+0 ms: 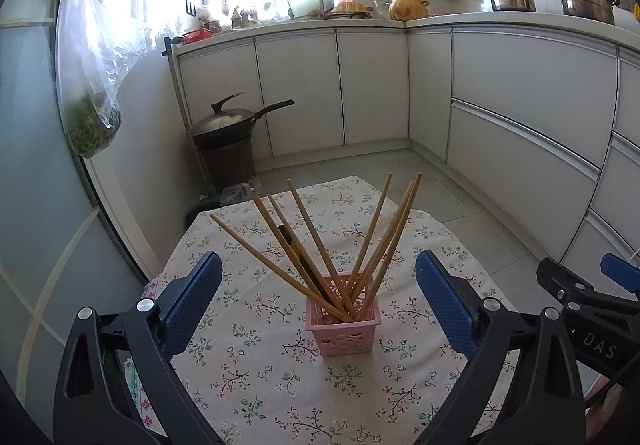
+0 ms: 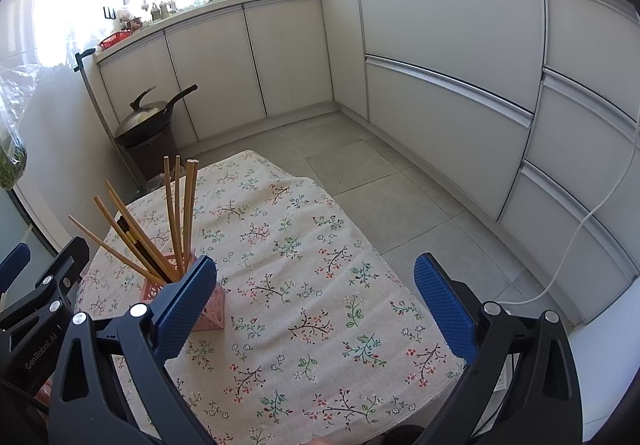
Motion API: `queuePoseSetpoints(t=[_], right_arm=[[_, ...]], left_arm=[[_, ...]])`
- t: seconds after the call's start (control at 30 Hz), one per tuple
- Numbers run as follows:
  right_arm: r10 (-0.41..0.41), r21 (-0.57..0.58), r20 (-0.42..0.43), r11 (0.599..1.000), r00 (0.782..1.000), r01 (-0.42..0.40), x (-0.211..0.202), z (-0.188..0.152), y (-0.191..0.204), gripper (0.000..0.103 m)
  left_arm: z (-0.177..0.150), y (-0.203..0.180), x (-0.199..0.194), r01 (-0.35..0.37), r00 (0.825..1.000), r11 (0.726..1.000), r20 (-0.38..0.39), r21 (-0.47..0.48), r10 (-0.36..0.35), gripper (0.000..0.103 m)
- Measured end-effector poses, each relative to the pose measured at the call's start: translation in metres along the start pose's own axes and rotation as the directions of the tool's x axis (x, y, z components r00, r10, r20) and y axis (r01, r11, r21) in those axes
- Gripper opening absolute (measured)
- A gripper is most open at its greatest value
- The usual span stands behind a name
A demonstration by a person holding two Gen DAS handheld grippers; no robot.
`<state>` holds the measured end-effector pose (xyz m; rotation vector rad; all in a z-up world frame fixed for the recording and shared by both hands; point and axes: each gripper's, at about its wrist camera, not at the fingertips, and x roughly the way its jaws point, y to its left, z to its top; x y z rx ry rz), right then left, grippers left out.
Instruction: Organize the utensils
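Note:
A pink perforated holder (image 1: 343,329) stands on the floral tablecloth (image 1: 256,377). Several wooden chopsticks (image 1: 372,237) and one dark utensil (image 1: 298,253) fan out of it. My left gripper (image 1: 320,305) is open and empty, its jaws wide on either side of the holder and a little nearer the camera. In the right wrist view the holder (image 2: 210,315) stands at the left, partly hidden behind my left blue pad (image 2: 184,309). My right gripper (image 2: 316,309) is open and empty over the cloth, right of the holder.
A covered wok on a dark bin (image 1: 226,137) stands beyond the table's far left corner. White cabinets (image 1: 520,97) run along the back and right. A plastic bag of greens (image 1: 94,85) hangs at left. A white cable (image 2: 580,229) hangs at right.

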<state>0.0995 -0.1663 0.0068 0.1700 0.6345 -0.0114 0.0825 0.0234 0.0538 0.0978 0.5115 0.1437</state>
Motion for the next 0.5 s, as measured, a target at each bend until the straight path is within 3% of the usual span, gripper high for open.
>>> queuePoseSetpoints(t=[0.27, 0.5], right_arm=[[-0.005, 0.000, 0.000, 1.000, 1.000, 0.005, 0.0015, -0.0006, -0.0009, 0.096], [-0.006, 0.008, -0.003, 1.000, 1.000, 0.006, 0.0016, 0.0000, -0.0023, 0.096]], left_arm=[[0.0009, -0.0022, -0.0018, 0.030, 1.000, 1.000, 0.005, -0.004, -0.030, 0.091], [0.0022, -0.0018, 0.0000, 0.032, 0.999, 0.999, -0.018, -0.019, -0.032, 0.096]])
